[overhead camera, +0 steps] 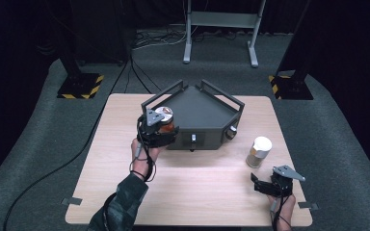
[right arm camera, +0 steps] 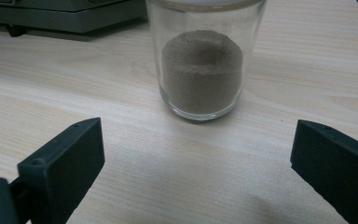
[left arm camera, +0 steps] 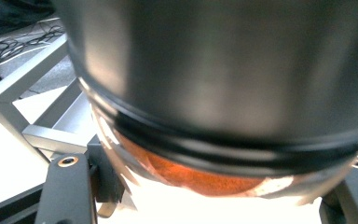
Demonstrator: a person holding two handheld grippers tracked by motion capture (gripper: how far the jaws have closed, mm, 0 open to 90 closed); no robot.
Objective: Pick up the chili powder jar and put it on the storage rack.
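Observation:
My left gripper (overhead camera: 166, 129) is shut on a glass jar (overhead camera: 165, 120) with a metal lid and orange-red powder inside, held above the table at the left front corner of the dark grey box (overhead camera: 207, 113). In the left gripper view the jar (left arm camera: 223, 93) looms very close, its lid side up and the orange powder low in the glass. A second glass jar (overhead camera: 259, 151) with a white lid and brown powder stands on the table to the right. My right gripper (overhead camera: 261, 184) rests open just in front of that jar (right arm camera: 201, 65), apart from it.
The wooden table (overhead camera: 125, 192) carries the angular grey box with rail handles and knobs on its front. Behind the table are a metal stand (overhead camera: 220, 29), cables on the carpet and two posts with yellow-black bases (overhead camera: 80, 85). A sleeved forearm (overhead camera: 123, 202) enters at the bottom left.

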